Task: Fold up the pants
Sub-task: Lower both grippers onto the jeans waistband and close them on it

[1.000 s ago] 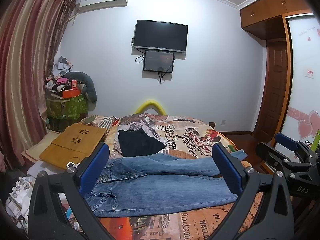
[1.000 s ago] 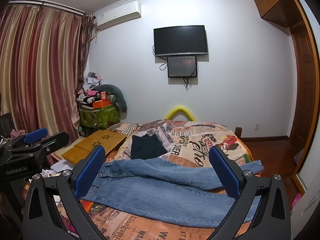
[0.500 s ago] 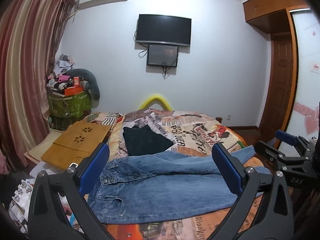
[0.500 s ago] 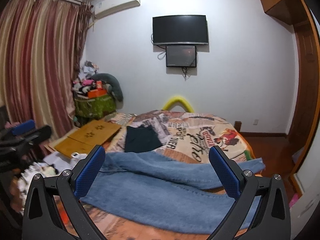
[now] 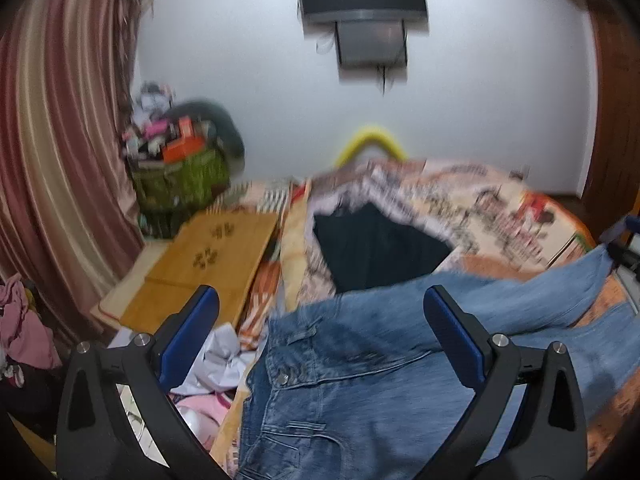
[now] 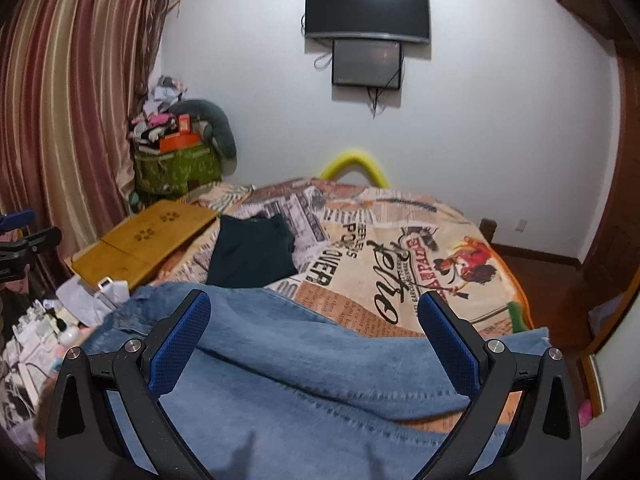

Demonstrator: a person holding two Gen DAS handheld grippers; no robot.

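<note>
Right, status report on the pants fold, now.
Left gripper open over waistband, right gripper open over legs. Jeans flat on bed, unfolded, ungrasped. Dark folded garment lies just beyond.

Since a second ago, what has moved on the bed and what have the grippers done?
Both grippers have come down and closer to the jeans: the left gripper now hangs over the waistband, the right gripper over the legs. Both are open and hold nothing. The jeans lie spread and unfolded as before; the black garment, the wooden lap desk and the bedspread have not shifted.
</note>
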